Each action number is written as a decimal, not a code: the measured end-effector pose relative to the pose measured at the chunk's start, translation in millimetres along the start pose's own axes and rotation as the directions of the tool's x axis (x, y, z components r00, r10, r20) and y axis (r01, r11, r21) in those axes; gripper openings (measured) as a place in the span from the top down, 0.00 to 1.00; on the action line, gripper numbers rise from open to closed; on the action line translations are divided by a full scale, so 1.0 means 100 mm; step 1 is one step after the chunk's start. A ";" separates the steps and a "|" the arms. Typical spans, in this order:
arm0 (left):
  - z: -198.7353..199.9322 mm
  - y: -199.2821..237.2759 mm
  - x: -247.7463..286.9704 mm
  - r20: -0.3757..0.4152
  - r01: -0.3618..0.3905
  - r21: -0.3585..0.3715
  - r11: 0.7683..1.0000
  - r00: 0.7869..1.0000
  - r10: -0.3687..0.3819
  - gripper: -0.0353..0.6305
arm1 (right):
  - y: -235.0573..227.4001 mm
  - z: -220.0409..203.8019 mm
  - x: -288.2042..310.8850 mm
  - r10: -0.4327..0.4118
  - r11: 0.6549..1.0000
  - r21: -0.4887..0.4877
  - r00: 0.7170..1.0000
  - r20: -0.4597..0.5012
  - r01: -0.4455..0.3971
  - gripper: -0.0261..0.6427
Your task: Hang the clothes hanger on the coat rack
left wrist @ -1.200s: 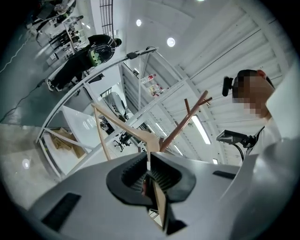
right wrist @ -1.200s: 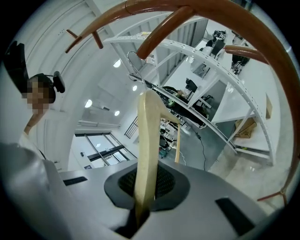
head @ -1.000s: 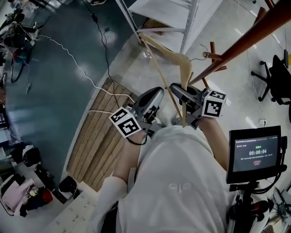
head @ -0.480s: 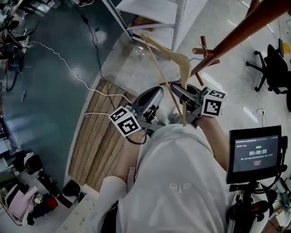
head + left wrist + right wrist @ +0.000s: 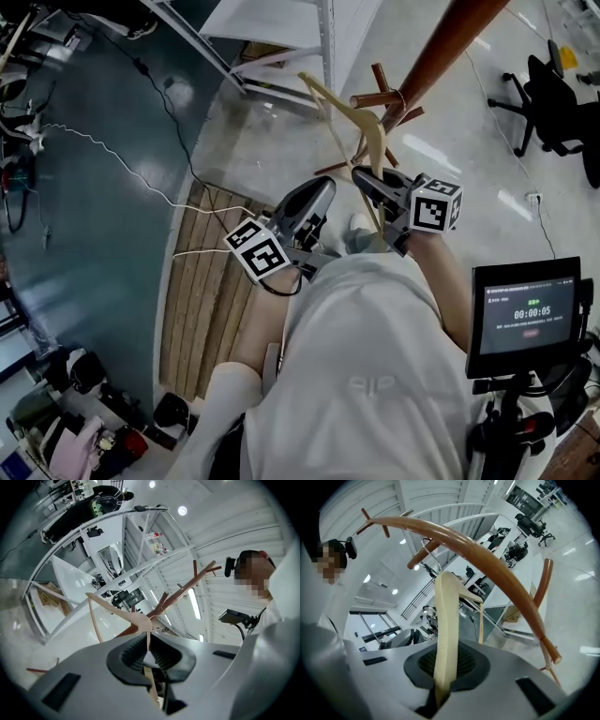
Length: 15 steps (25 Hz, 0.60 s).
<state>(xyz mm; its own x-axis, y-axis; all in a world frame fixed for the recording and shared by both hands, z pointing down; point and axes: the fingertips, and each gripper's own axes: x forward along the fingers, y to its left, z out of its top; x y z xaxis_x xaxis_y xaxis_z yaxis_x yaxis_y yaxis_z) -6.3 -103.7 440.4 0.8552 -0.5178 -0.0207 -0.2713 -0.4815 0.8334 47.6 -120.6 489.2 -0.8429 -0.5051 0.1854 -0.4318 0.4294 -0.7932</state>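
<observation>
Closer to rack [image 5: 441, 47] now, hanger [image 5: 345, 108] with left claw [image 5: 325, 190] clenched on its bar, right claw [image 5: 364, 178] clenched on its arm

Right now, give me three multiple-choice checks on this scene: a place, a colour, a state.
1. In the head view the wooden pallet lies: A) left of centre B) far right C) top edge.
2. The coat rack is: A) white B) reddish-brown C) blue.
3. The right gripper has its jaws: A) open, empty B) shut on a cable C) shut on the clothes hanger.
Key: 1A, its slats sit lower left; 2B, pole and pegs show it; 3C, jaws pinch the hanger's arm.
</observation>
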 end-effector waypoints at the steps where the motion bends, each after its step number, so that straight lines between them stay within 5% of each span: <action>1: -0.01 -0.01 0.04 -0.008 0.007 -0.002 1.000 1.000 -0.007 0.94 | -0.04 0.02 -0.03 -0.018 1.000 -0.006 1.000 0.002 0.018 0.95; 7: -0.09 -0.08 0.23 -0.050 0.041 -0.012 0.999 0.998 -0.041 0.94 | -0.26 0.10 -0.15 -0.094 0.994 -0.057 0.996 0.010 0.094 0.95; 15: -0.19 -0.30 0.24 -0.091 0.074 -0.002 0.997 0.993 -0.074 0.94 | -0.10 0.11 -0.38 -0.057 0.997 -0.048 0.995 0.083 0.061 0.94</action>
<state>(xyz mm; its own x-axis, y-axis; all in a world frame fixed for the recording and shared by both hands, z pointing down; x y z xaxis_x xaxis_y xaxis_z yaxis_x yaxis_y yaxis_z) 30.5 -87.9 425.4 0.9097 -0.4140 -0.0316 -0.2065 -0.5171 0.8306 87.9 -114.3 483.5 -0.7874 -0.5890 0.1818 -0.4975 0.4331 -0.7516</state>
